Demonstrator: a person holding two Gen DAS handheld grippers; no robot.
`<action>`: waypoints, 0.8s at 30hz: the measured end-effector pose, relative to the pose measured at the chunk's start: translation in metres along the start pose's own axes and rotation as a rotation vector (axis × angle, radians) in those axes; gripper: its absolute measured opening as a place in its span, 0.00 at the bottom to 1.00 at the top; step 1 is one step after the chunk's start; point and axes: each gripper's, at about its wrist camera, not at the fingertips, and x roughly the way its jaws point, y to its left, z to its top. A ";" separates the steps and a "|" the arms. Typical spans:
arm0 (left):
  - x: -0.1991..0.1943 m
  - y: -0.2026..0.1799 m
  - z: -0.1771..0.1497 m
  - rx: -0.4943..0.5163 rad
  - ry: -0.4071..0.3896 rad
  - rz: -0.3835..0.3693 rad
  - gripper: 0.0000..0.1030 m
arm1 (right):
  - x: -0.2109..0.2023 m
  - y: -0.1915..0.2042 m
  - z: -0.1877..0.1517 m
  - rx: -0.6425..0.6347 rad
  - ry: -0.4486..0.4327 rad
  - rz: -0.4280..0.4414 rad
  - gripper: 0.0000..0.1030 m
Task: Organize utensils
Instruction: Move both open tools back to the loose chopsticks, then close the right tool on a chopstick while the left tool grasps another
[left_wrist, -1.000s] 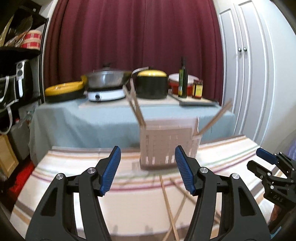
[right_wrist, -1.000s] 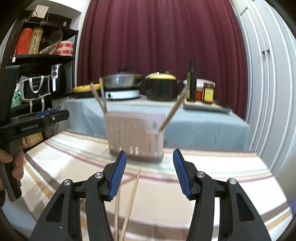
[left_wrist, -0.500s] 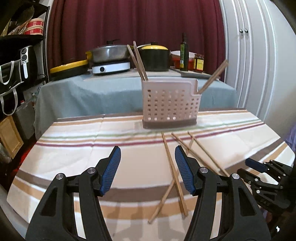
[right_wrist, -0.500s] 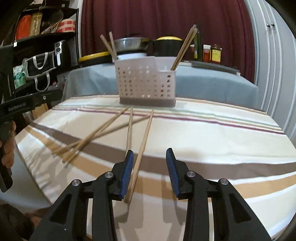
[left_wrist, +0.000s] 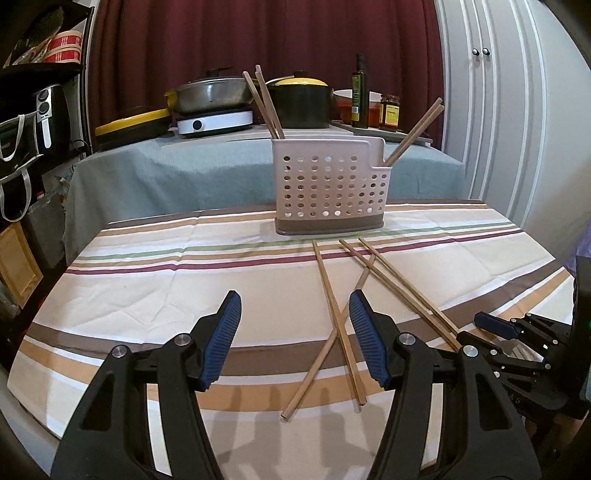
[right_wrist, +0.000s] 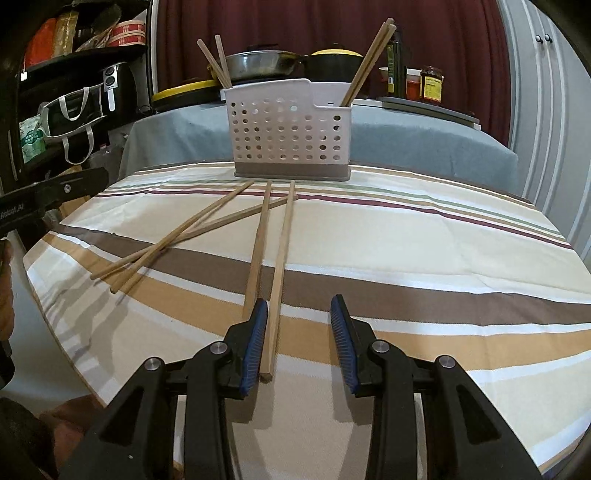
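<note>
The chopsticks are thin, pale wooden sticks, plain and straight. Four lie loose on the striped cloth (right_wrist: 406, 236) of the counter, in front of the caddy (right_wrist: 288, 133). In the right wrist view, going left to right: a crossed pair (right_wrist: 177, 236) lies slanted toward the left edge, the two sticks touching where they cross; next comes a stick (right_wrist: 258, 243) running nearly straight toward the camera, its near end hidden behind the left finger of the right gripper (right_wrist: 297, 339); just beside it lies the fourth stick (right_wrist: 281, 266), its near end between the jaws, close to the left pad, though contact cannot be told. Those jaws stand at a middling gap, holding nothing.

The caddy is a white plastic holder with round holes and a brown base, upright at the far side of the cloth. Four more sticks stand in it: a left pair (right_wrist: 218, 59) leaning left in the taller part, and a right pair (right_wrist: 369, 55) leaning right in the lower right compartment.

In the left wrist view the left gripper (left_wrist: 295, 339) hovers above the cloth with its jaws wide and empty; the loose sticks lie to its right, two of them crossing behind its right finger. The right gripper shows low at the right edge
</note>
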 end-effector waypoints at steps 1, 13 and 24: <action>0.000 -0.001 -0.001 0.001 0.001 -0.002 0.58 | 0.000 0.000 -0.001 -0.002 -0.001 0.001 0.35; 0.006 -0.018 -0.021 0.004 0.024 -0.045 0.57 | -0.006 -0.009 -0.006 0.014 -0.011 -0.021 0.16; 0.015 -0.040 -0.047 0.036 0.062 -0.053 0.36 | -0.014 -0.027 -0.013 0.053 -0.031 -0.035 0.15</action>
